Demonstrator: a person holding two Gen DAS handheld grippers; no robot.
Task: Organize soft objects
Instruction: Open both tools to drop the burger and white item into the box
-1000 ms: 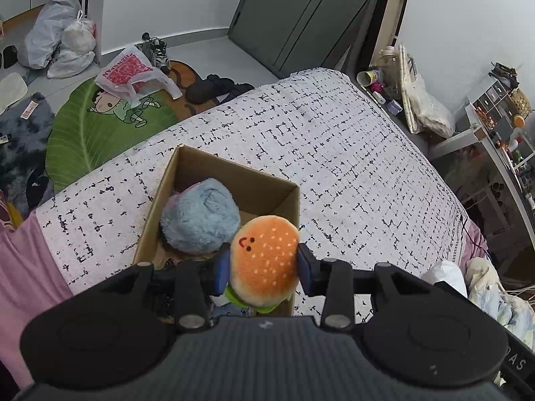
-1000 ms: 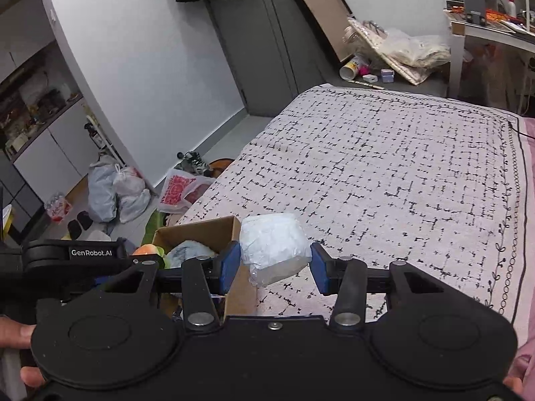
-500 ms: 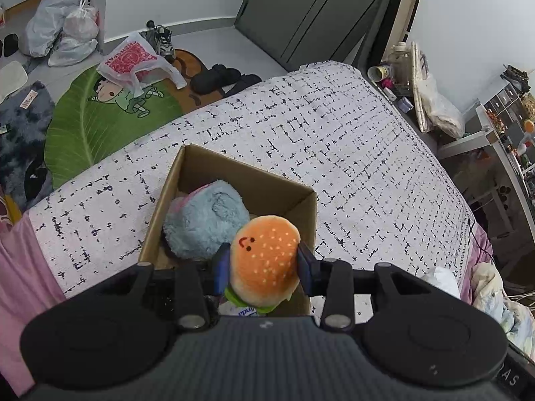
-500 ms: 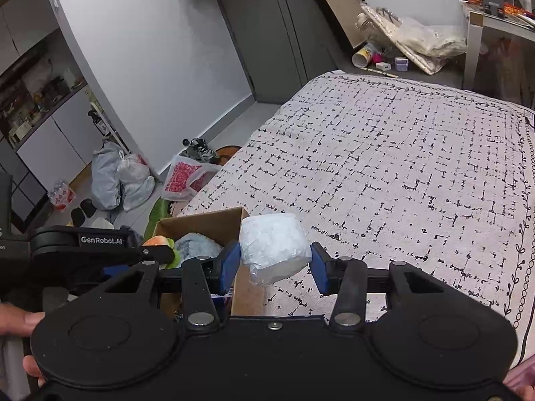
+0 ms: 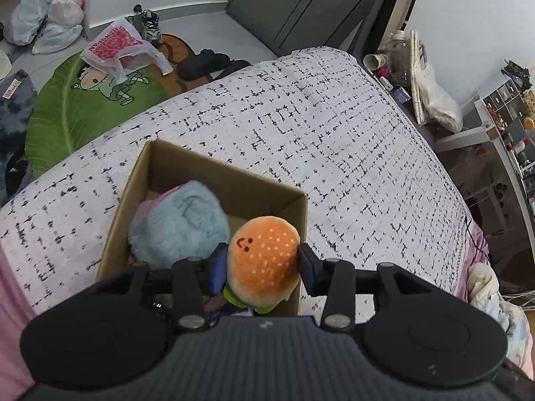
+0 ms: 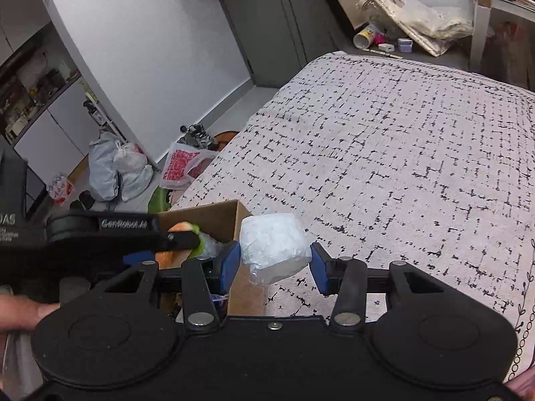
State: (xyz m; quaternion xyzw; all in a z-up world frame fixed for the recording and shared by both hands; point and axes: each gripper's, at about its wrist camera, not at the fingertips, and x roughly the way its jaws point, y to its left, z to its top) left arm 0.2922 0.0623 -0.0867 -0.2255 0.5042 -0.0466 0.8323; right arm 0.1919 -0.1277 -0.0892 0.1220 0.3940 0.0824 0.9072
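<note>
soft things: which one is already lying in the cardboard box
The fluffy blue plush lies in the cardboard box. The burger plush is between the left gripper pads; the white wrapped bundle, the right gripper's.

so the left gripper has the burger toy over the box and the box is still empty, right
Not empty: the left wrist view shows a fluffy blue plush already inside the box. The left gripper does have the burger toy over the box.

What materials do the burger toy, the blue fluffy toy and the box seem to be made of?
Burger toy: likely short plush fabric, matte, with a stitched face and pale seed dots. Blue fluffy toy: long-pile fake fur, by its fuzzy outline. Box: brown cardboard, plain and matte, with thin, straight-cut walls.
</note>
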